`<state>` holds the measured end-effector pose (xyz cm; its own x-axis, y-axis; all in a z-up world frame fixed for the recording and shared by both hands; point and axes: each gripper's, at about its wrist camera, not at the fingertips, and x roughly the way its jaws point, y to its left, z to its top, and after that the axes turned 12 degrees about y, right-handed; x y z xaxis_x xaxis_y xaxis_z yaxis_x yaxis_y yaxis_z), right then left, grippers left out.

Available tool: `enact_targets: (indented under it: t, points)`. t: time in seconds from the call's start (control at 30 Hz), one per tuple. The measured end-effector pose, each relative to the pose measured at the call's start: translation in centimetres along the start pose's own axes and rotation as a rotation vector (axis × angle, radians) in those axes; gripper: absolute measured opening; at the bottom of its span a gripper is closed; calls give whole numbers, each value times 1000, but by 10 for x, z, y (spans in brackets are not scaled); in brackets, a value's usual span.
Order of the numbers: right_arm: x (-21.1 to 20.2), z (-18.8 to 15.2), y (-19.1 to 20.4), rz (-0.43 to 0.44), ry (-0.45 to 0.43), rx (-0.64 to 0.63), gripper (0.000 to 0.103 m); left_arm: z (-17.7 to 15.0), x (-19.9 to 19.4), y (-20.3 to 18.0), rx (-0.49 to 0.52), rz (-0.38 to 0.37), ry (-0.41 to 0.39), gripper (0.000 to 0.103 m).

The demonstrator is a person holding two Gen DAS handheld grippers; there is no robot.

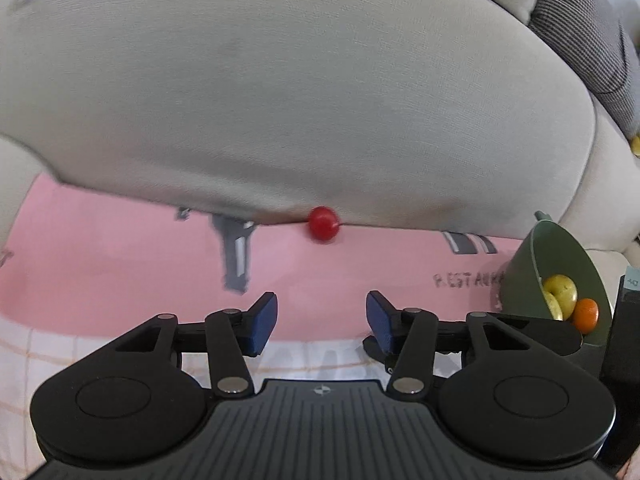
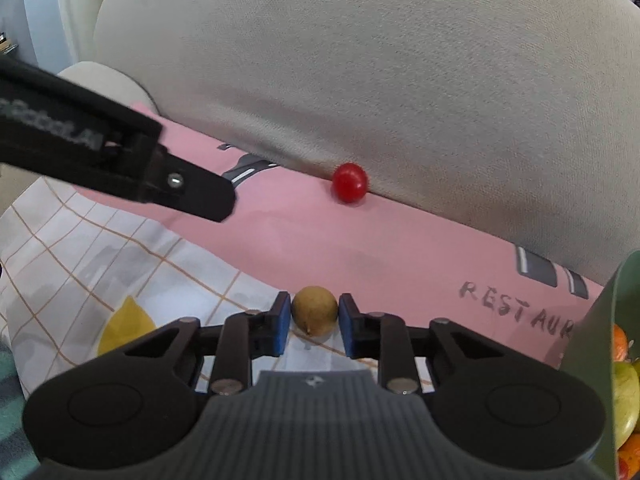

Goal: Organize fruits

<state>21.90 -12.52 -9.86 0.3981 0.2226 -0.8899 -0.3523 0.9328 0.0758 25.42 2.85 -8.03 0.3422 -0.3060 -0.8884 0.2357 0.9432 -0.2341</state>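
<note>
While your right tool (image 2: pixel 315 322) presses its blue pads (image 2: pixel 282 322) on both sides of a small brownish-yellow fruit (image 2: pixel 314 315), that fruit sits low over the seam where a white checked cloth (image 2: pixel 80 256) meets a pink cloth (image 2: pixel 304 236). Your left tool (image 1: pixel 322 320) has its jaws parted with nothing between them, over the near part of the pink cloth; from the right wrist view its black body (image 2: pixel 120 156) reaches in from the left edge. Item: one small red fruit (image 1: pixel 323 223), round and glossy, lying at the far edge of the pink cloth and touching the foot of a large beige cushion (image 1: pixel 280 92). Item: one green bowl (image 1: pixel 560 256), tilted, at the right of the scene, holding a yellow-green fruit (image 1: pixel 560 286) and an orange fruit (image 1: pixel 586 314) that touch each other; whether more fruit lies under them you cannot tell. Item: the pink cloth, printed with grey road markings and the letters "RESTAUR", partly cut off by the bowl. Item: the white checked cloth, thin orange grid lines, with a yellow lemon print (image 2: pixel 126 326) near your right tool's left arm. Item: a grey striped cushion (image 1: pixel 580 28) at the upper right of the left wrist view, leaning behind the beige one.
</note>
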Motion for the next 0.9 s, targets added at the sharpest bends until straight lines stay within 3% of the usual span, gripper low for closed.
enact_targets:
  t: [0.43,0.8,0.9]
  points:
    - [-8,7,-62,-44,-38,131,22,43,55,-24,78,72,2,59]
    - [-6,2,-79,-30,-35,180,22,64,90,-32,117,167,23,59]
    - [-18,-5,-75,-24,-35,184,22,67,98,-32,109,177,41,50]
